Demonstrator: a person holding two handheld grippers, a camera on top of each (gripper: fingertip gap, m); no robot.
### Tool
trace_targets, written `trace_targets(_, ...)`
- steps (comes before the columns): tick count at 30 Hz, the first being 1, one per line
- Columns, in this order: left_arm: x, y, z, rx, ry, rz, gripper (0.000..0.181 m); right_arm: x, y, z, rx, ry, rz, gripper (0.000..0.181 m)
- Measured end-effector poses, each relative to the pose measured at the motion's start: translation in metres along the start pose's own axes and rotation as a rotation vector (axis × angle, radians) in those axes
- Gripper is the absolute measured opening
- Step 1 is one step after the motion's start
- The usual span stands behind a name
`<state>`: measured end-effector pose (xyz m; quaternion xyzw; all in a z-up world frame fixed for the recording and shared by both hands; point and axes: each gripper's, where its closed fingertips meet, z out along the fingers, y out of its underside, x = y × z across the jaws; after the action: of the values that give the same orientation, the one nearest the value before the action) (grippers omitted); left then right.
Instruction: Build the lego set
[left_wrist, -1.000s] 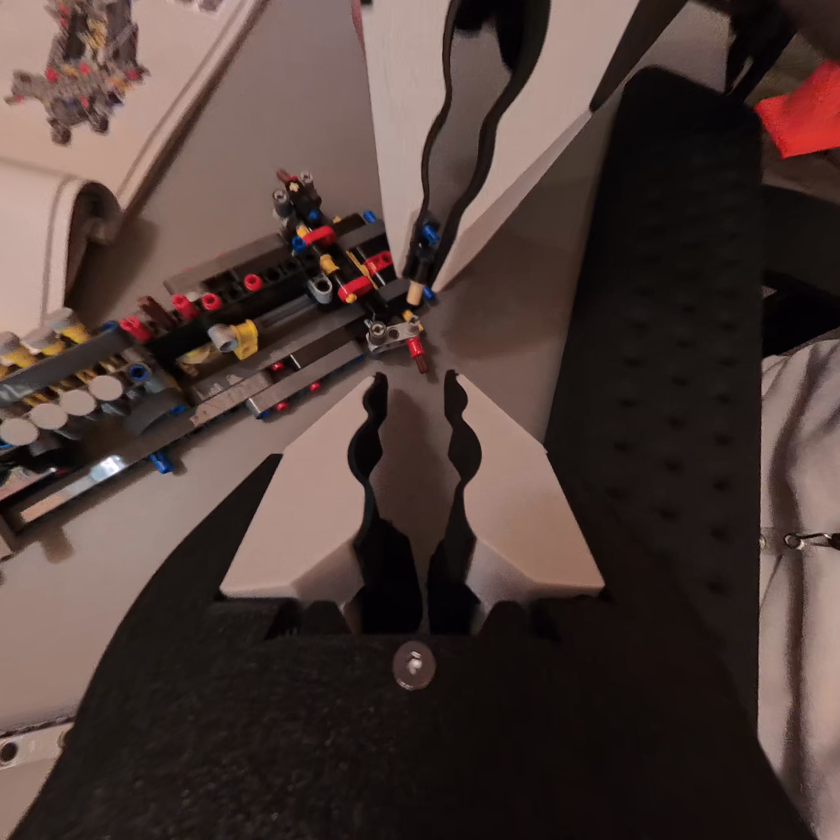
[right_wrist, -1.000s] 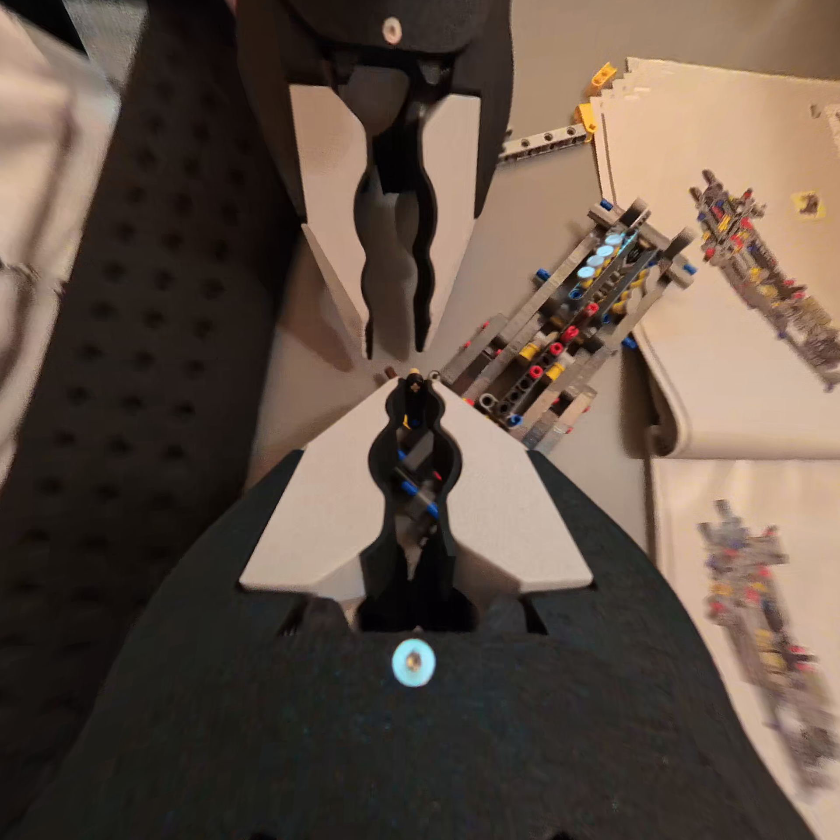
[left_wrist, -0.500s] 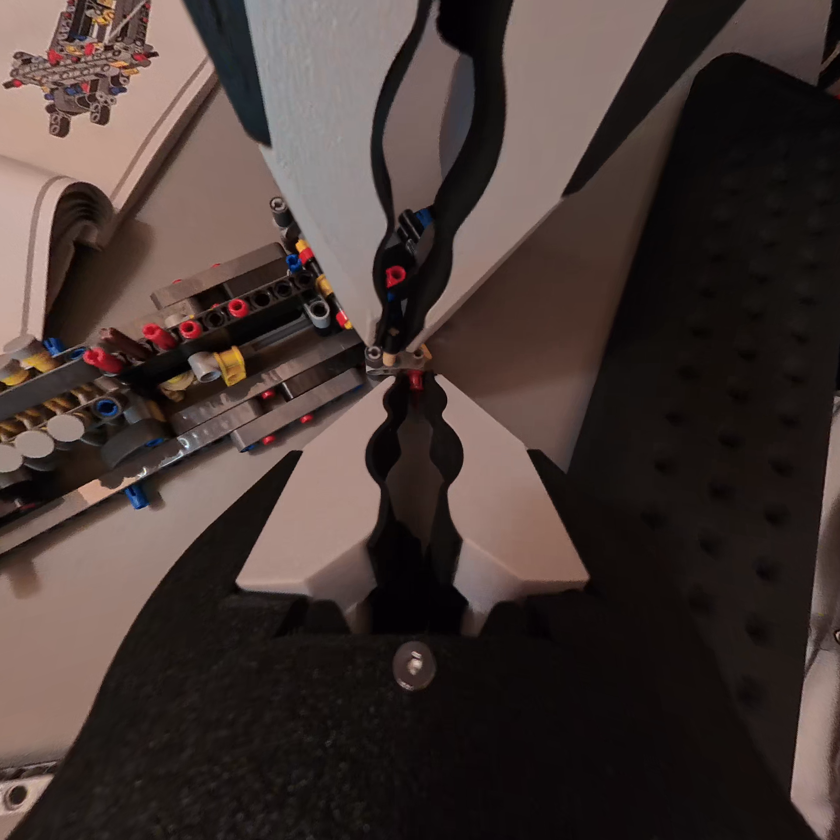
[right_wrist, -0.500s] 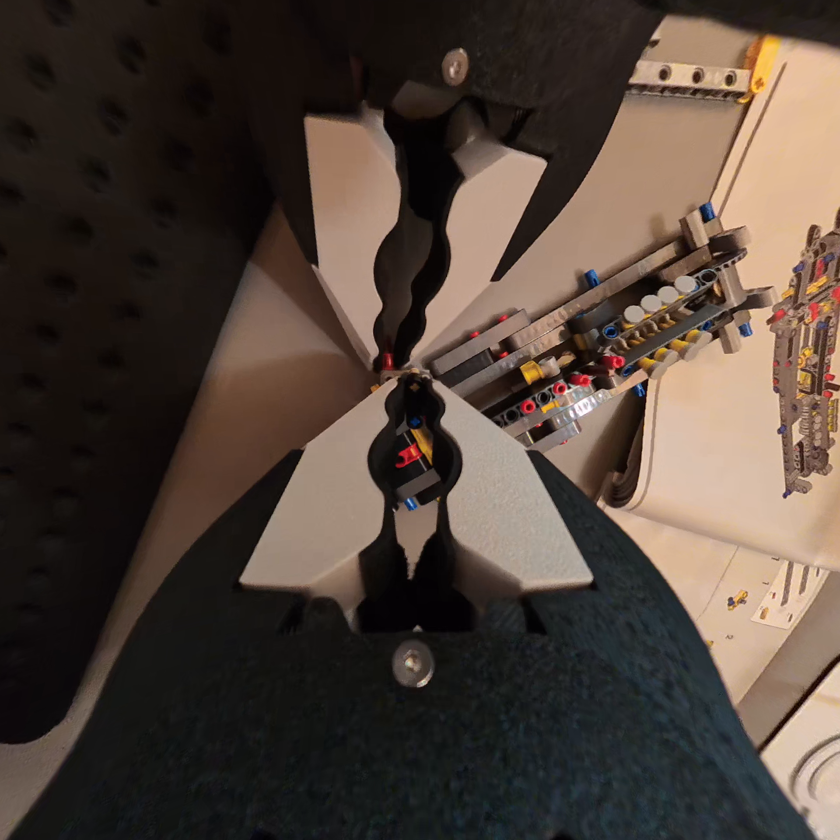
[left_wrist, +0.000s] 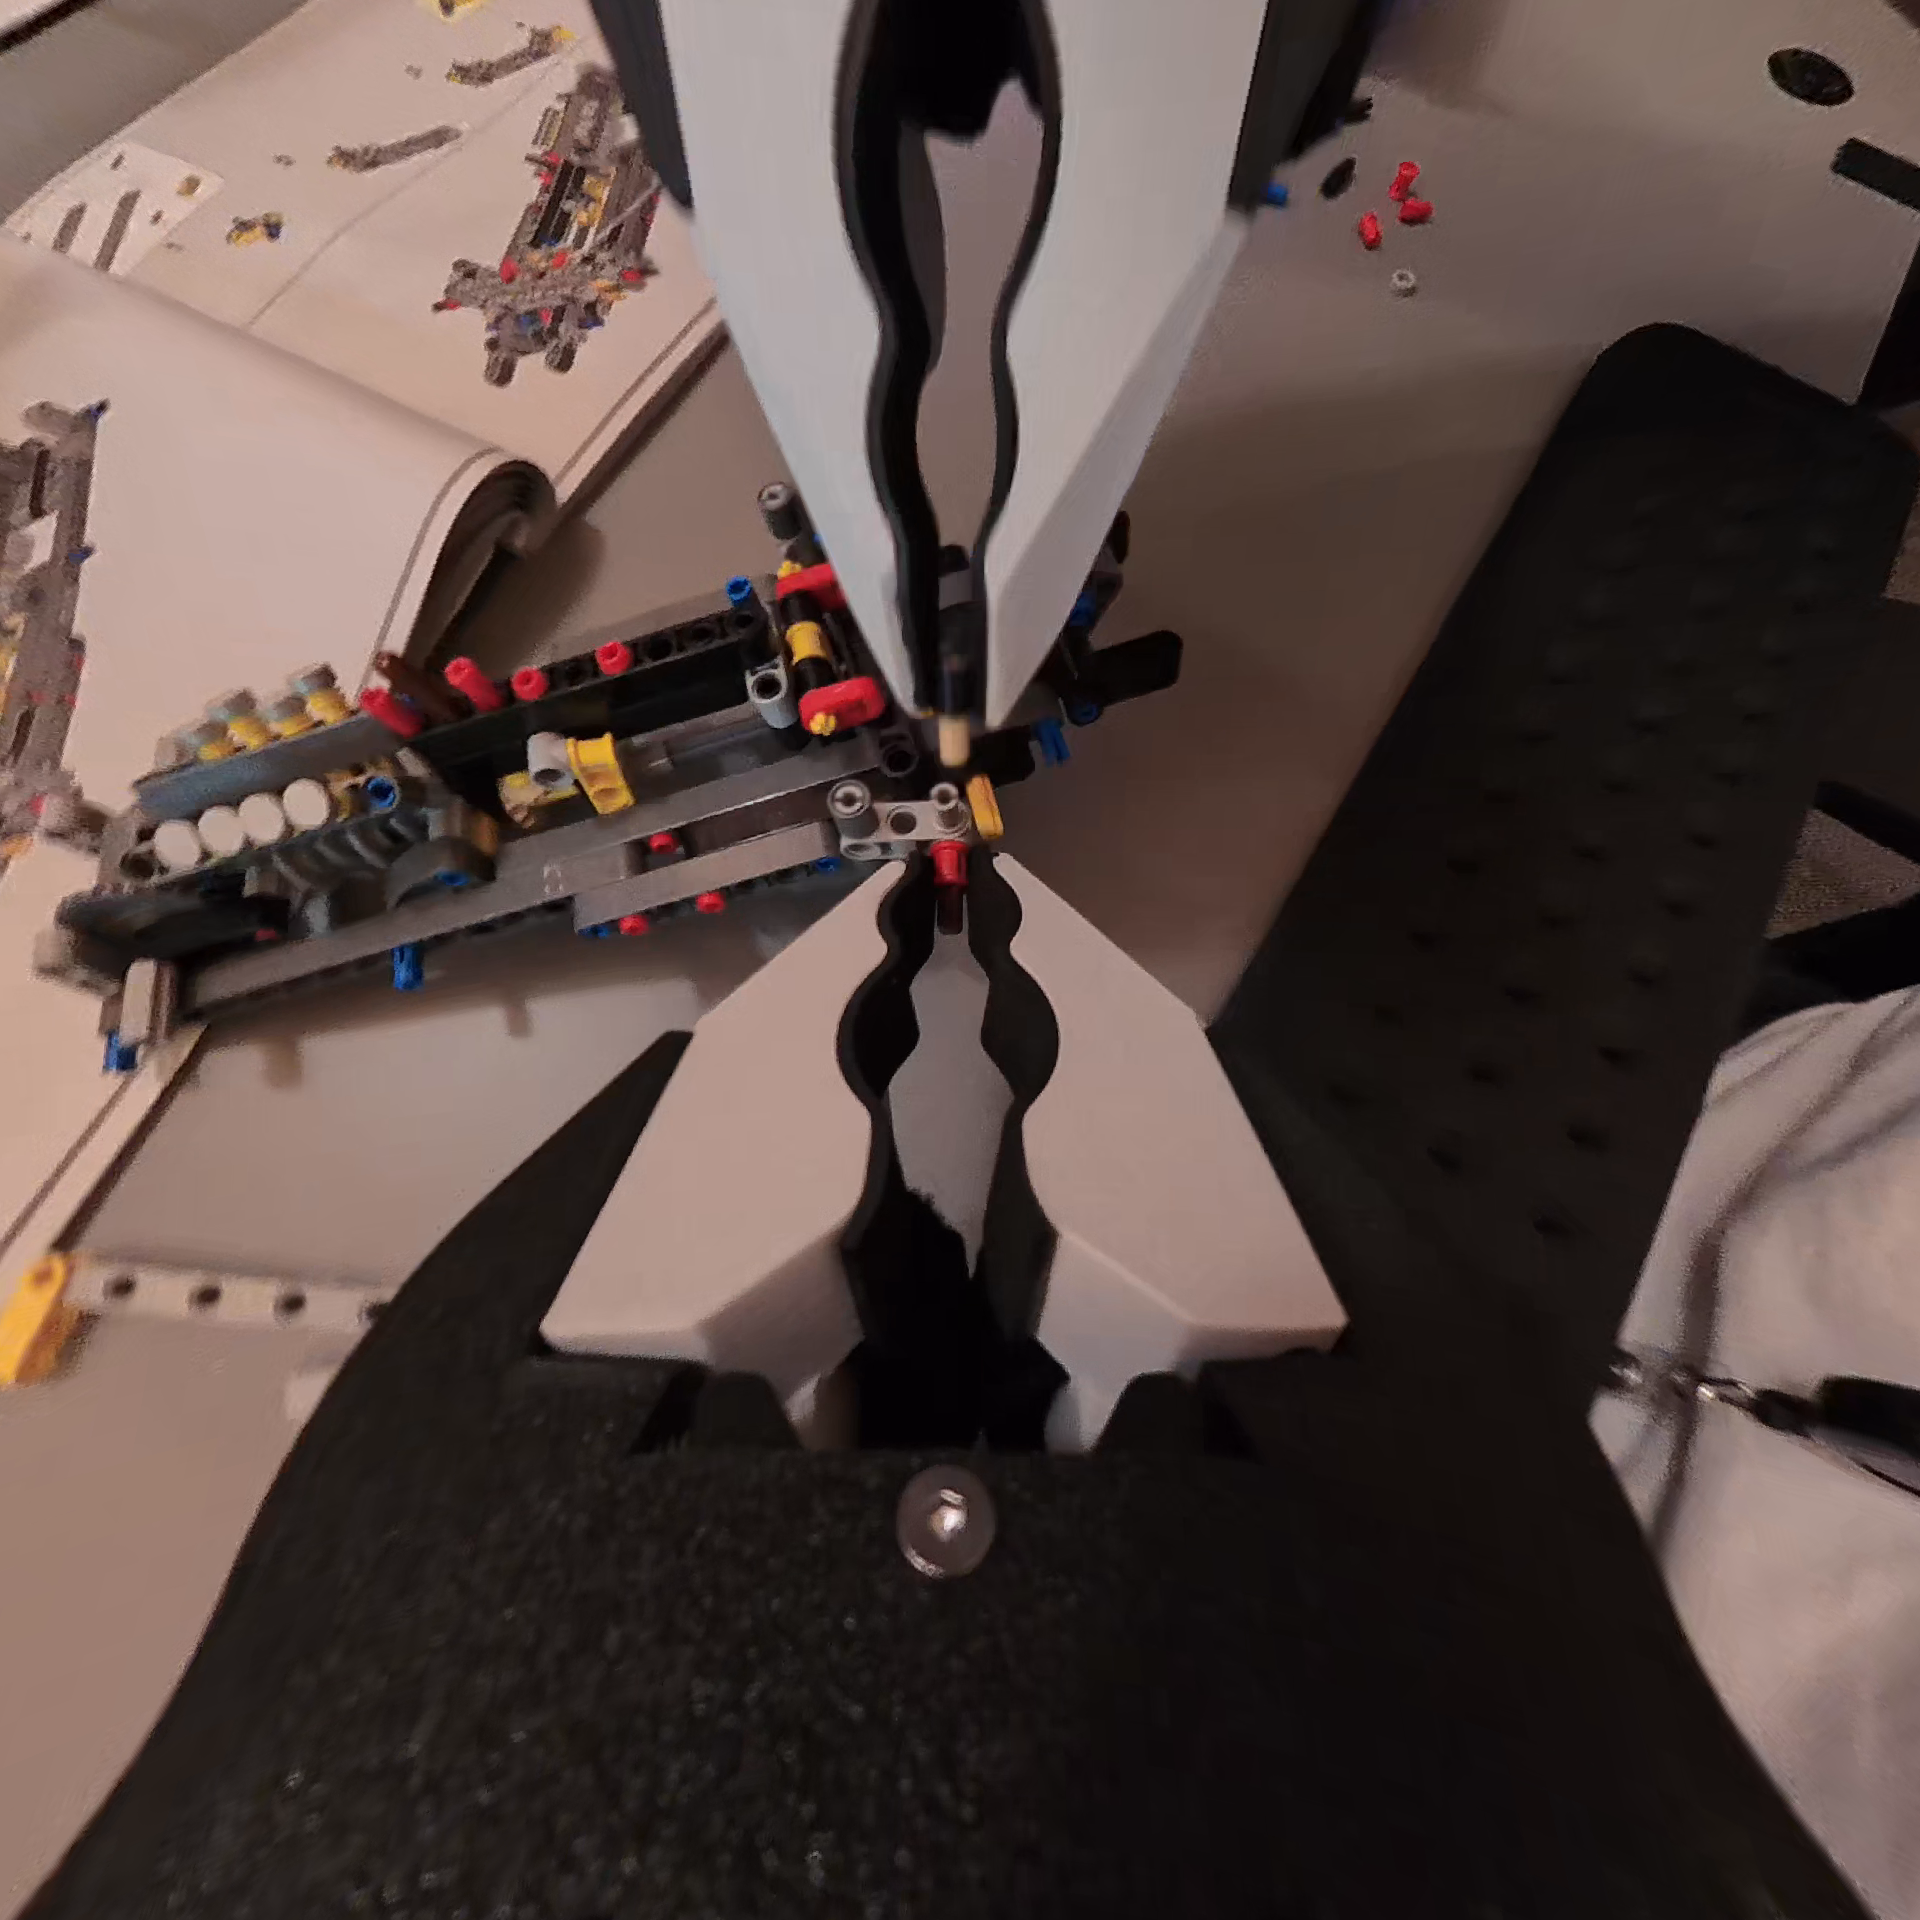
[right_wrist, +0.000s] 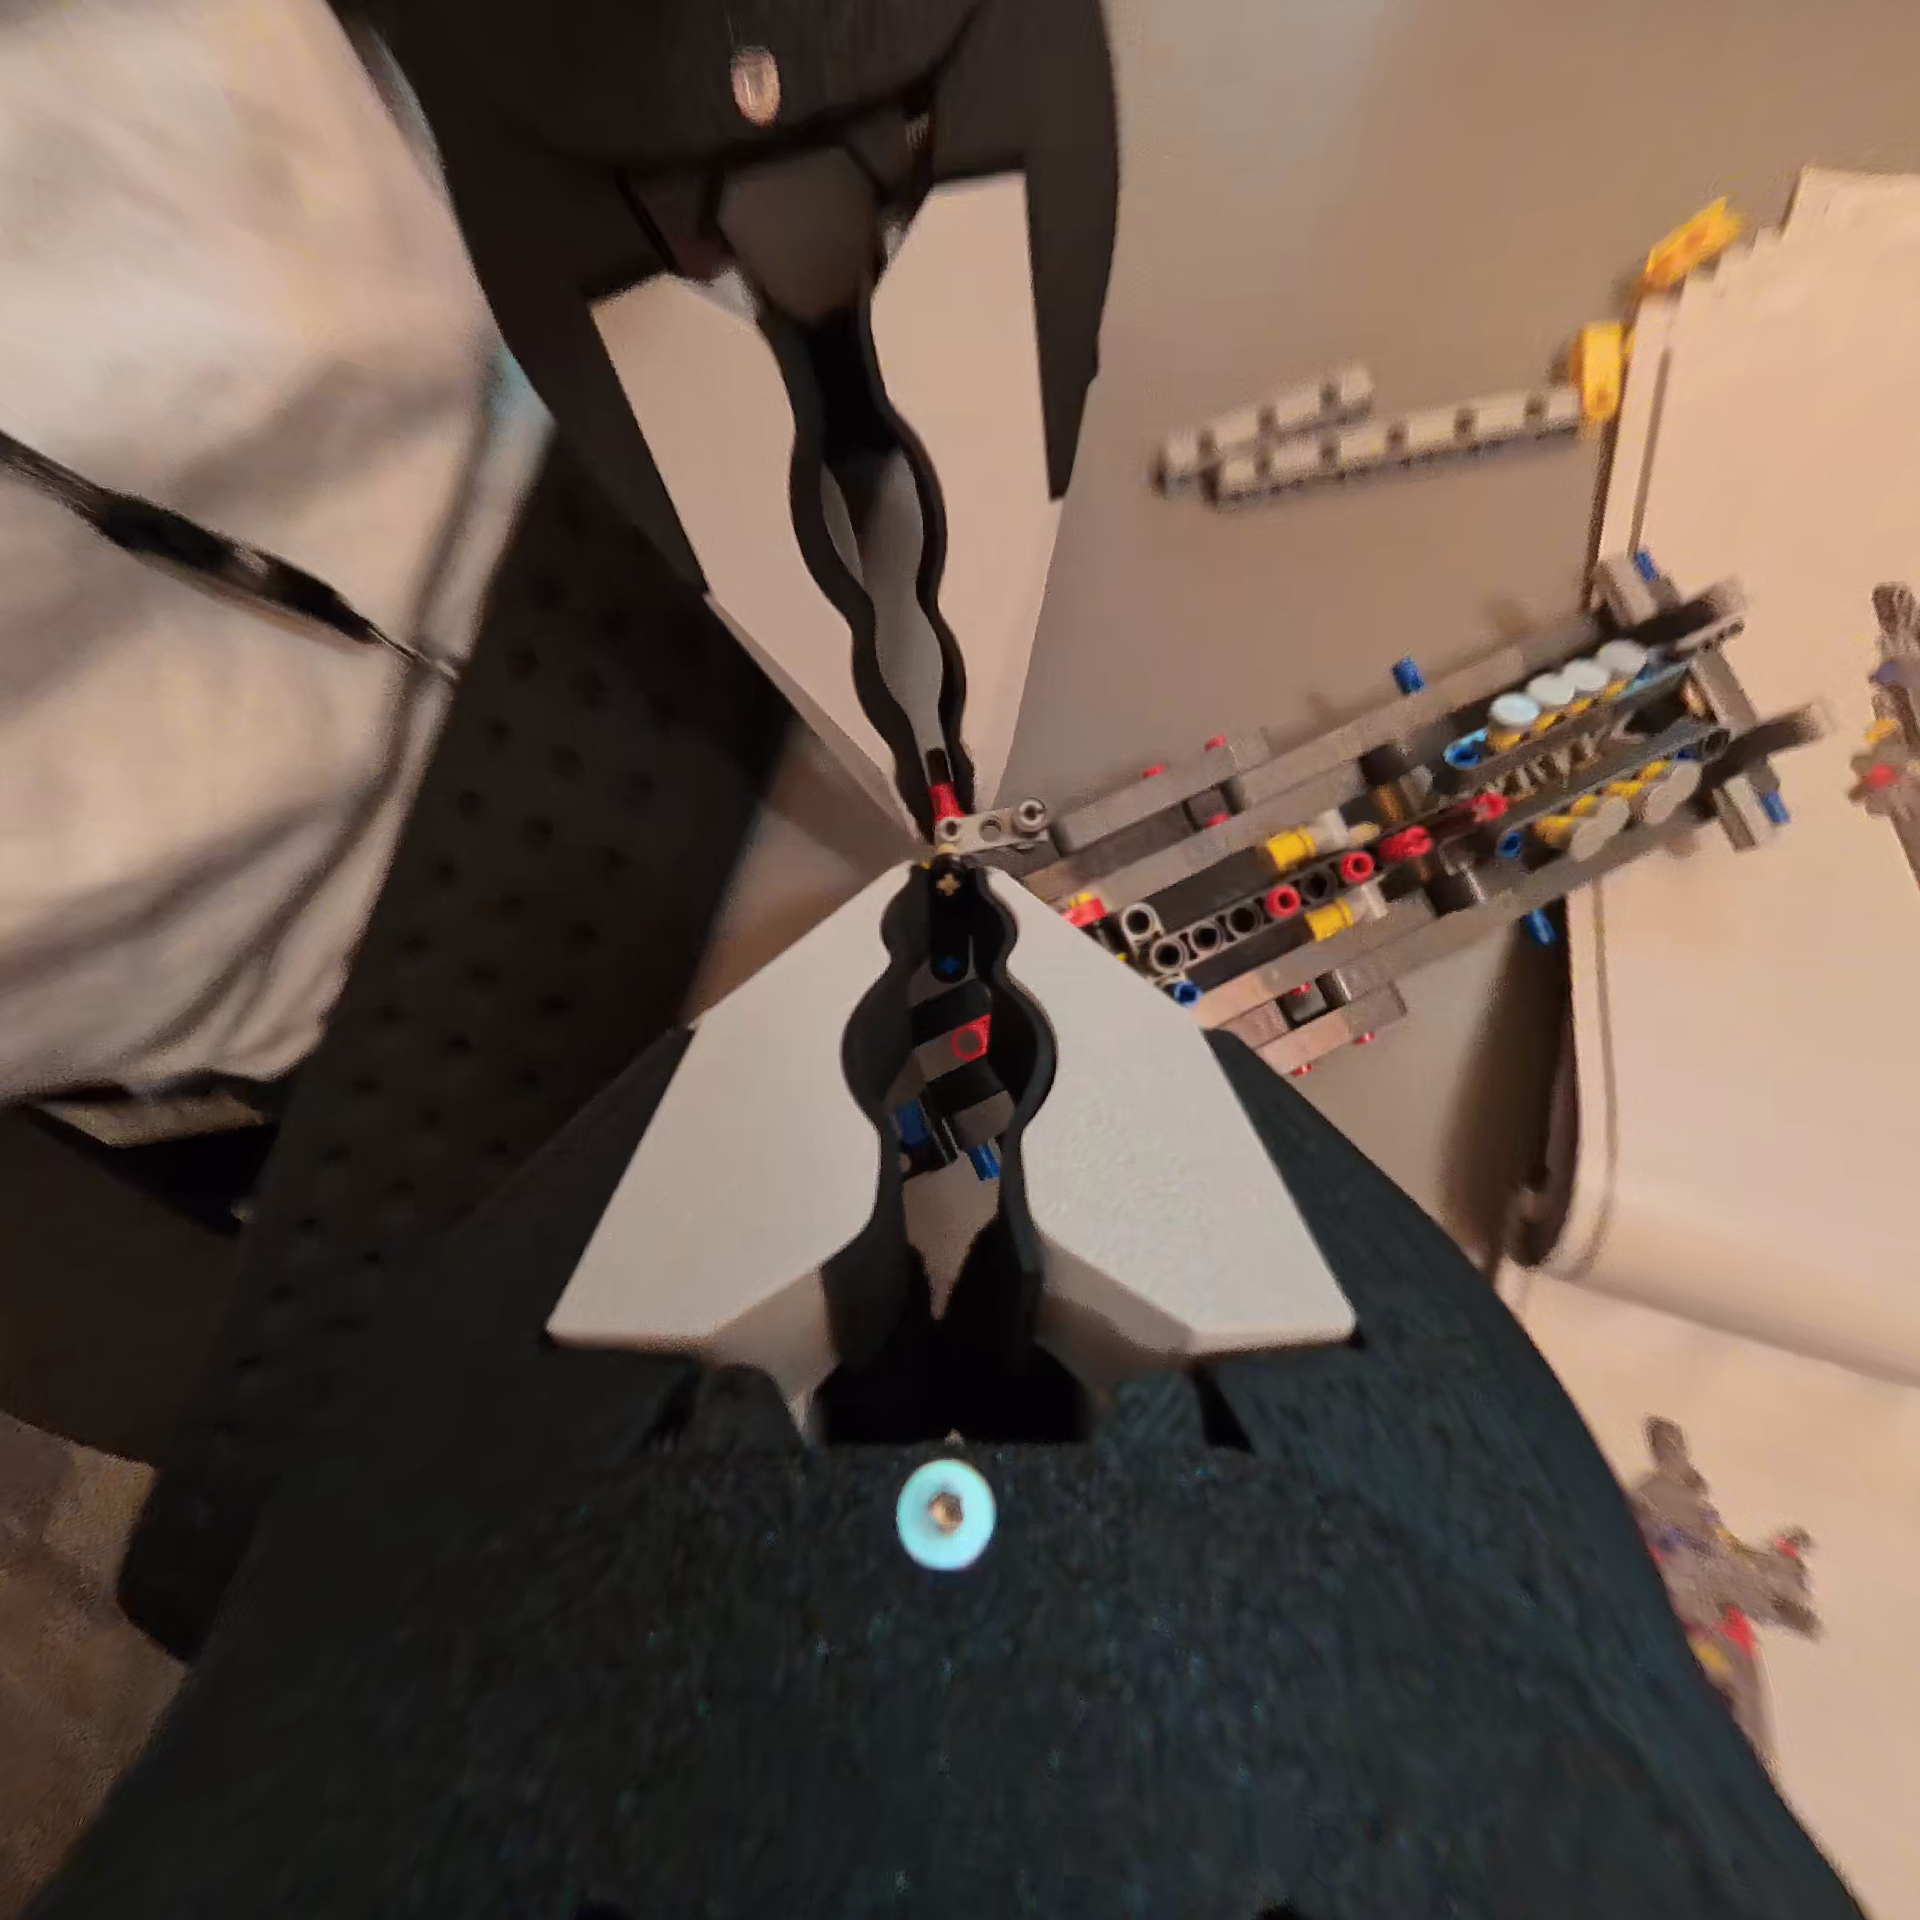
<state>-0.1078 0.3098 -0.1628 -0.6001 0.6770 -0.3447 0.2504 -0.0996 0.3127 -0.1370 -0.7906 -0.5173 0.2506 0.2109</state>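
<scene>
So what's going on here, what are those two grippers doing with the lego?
A person is building a long lego model on a table, a hand-held gripper in each hand, an open instruction booklet beside it. The right hand-held gripper is shut on a small black sub-assembly. The left hand-held gripper pinches a red pin at the model's near end. The two tips nearly meet there, apparently joining the parts.

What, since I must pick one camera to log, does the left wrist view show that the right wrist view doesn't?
Only left wrist: loose red pins on the table. Only right wrist: a clear look at the black sub-assembly clamped inside the right gripper. Both: the long lego model, the instruction booklet, and the left gripper pinching a red pin.
</scene>
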Motion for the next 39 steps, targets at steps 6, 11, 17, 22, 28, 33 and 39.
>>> trace_targets(6,0.033,0.036,-0.030,-0.052,0.051,-0.055,0.005,-0.021,-0.026,-0.006,0.282,-0.092,0.088,0.006)
trace_targets(11,0.051,0.056,-0.047,-0.092,0.068,-0.032,0.004,-0.034,-0.019,0.022,0.269,-0.053,0.094,0.007)
trace_targets(17,0.053,0.064,-0.045,-0.088,0.116,-0.079,0.005,-0.005,0.012,0.009,0.259,0.174,0.196,0.007)
trace_targets(22,0.036,0.067,-0.067,-0.040,0.174,-0.019,0.021,-0.003,0.077,0.012,-0.022,0.306,0.243,0.007)
trace_targets(28,-0.001,0.061,-0.072,-0.024,0.085,0.092,0.021,-0.001,0.096,0.009,-0.250,0.382,0.241,0.007)
trace_targets(33,-0.001,0.054,-0.068,0.028,0.072,0.078,0.018,-0.003,0.102,0.007,-0.380,0.384,0.242,0.007)
trace_targets(39,0.000,0.059,-0.069,0.035,0.058,0.069,0.018,-0.006,0.098,0.006,-0.369,0.357,0.265,0.018)
